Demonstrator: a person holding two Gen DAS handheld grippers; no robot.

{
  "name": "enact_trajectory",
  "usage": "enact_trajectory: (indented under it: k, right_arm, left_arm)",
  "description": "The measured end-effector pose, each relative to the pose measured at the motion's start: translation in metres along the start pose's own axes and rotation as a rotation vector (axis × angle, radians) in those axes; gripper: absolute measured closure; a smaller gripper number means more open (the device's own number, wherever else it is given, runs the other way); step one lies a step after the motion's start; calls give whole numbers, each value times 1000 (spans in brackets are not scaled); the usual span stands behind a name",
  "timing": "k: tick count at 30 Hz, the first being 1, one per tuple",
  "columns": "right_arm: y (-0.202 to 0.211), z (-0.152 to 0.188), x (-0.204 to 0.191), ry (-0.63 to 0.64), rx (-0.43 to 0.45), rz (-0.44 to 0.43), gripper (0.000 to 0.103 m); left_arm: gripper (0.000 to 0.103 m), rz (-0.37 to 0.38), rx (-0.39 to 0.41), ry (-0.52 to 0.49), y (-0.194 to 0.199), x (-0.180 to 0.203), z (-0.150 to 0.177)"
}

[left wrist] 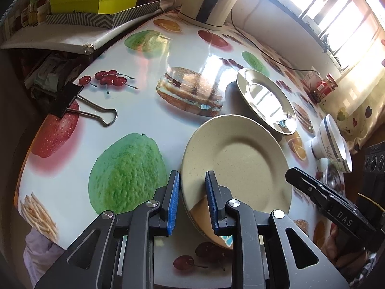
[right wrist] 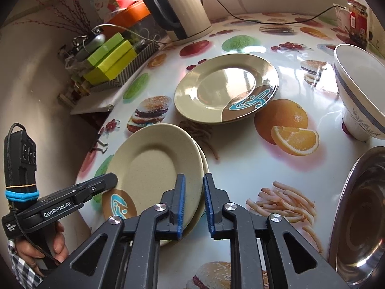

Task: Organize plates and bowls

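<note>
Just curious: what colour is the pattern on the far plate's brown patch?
Turquoise swirls with white edging on the far plate; clearest in the right wrist view.

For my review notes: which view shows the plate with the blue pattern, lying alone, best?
The right wrist view: the lone plate shows whole, its brown patch and blue pattern clear. In the left wrist view it is glare-washed, the pattern barely visible.

1. I read "GenRobot.AI" in white on the side of my left gripper (right wrist: 109, 183), seen from the right wrist.
2. I read "DAS" in pale letters on my right gripper (left wrist: 292, 174).
3. Other labels are too blurred to read.
</note>
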State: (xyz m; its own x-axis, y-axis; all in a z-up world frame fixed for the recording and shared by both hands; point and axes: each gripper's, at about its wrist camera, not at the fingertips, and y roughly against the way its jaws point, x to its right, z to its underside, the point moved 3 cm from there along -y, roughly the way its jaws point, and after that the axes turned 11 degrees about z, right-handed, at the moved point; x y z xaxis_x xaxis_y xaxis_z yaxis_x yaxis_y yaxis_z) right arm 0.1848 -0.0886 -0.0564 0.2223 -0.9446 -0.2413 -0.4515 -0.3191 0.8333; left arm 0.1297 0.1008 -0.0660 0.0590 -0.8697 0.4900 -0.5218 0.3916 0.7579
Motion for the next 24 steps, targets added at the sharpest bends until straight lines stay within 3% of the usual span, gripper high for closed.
enact_trajectory:
  k: [4, 9, 24]
  right_arm:
    - [5, -1, -2, 13, 22, 9, 75]
    - [10, -3, 1, 0, 46, 23, 69]
    - [13, -43, 35, -204, 111, 81, 68]
  left_arm:
    - [80, 5, 17, -12, 4, 2, -3]
    - [79, 22, 35, -9, 8, 2, -12]
    - [78, 103, 40, -103, -8, 29, -76]
